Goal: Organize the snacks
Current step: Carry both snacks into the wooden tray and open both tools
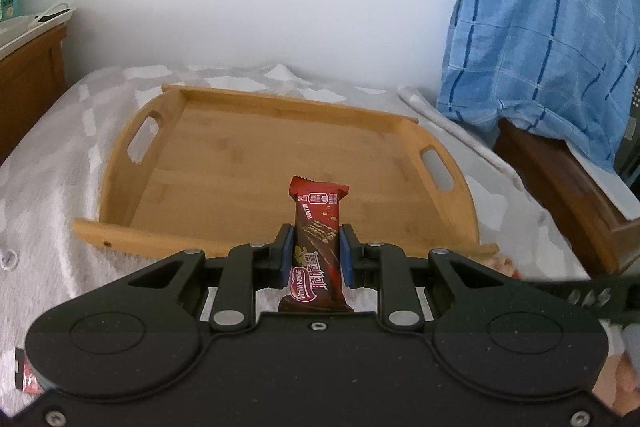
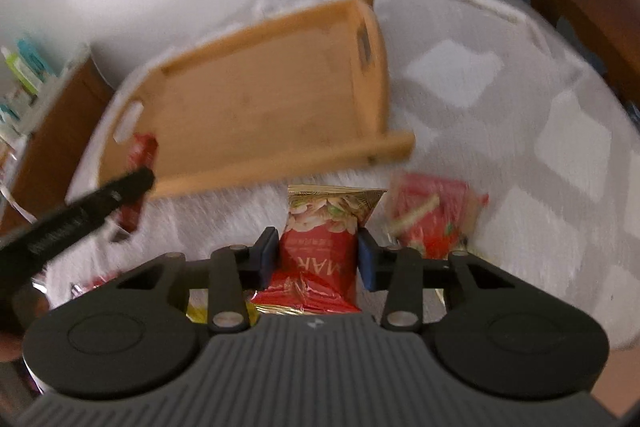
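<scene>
Nothing is yet laid in the tray point(image 1: 224, 163); a wafer bar point(image 1: 318, 247) is clamped by the left gripper point(image 1: 316, 251), a nut packet point(image 2: 320, 243) by the right gripper point(image 2: 318, 255).

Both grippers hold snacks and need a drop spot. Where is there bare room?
The tray floor is bare from handle slot to handle slot. The left gripper holds the wafer bar at its near rim. The right gripper grips the nut packet. Crowded: the cloth before the tray, by the red packet.
</scene>
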`<state>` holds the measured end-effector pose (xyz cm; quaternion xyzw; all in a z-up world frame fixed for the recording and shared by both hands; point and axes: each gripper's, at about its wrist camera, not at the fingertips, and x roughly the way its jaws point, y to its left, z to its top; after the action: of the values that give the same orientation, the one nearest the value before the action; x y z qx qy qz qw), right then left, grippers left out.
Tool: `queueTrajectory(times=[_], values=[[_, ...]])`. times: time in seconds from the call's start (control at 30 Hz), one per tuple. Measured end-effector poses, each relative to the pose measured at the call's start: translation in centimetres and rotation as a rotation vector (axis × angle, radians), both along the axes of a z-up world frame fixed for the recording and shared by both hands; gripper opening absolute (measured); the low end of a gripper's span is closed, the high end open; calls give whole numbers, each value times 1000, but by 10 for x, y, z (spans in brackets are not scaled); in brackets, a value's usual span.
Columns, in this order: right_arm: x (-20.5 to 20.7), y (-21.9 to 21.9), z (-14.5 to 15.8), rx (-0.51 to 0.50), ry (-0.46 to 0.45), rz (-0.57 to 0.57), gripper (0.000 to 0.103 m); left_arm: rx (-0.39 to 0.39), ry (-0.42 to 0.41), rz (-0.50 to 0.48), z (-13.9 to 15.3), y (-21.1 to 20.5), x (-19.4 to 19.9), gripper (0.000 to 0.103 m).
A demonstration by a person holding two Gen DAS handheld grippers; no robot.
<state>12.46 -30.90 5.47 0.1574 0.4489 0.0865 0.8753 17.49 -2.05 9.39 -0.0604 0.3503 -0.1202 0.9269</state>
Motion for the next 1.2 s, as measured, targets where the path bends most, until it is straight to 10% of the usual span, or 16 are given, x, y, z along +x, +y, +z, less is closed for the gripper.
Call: queueTrajectory(times=[0.3, 1.0, 1.2], values=[[53, 14, 13, -23, -228, 101, 45, -34, 20, 31, -8, -6, 50, 22], [86, 29, -43, -127, -187, 133, 48, 37, 55, 29, -54, -27, 81, 22], [84, 28, -40, -106, -191, 132, 72, 28, 57, 35, -46, -26, 77, 34]])
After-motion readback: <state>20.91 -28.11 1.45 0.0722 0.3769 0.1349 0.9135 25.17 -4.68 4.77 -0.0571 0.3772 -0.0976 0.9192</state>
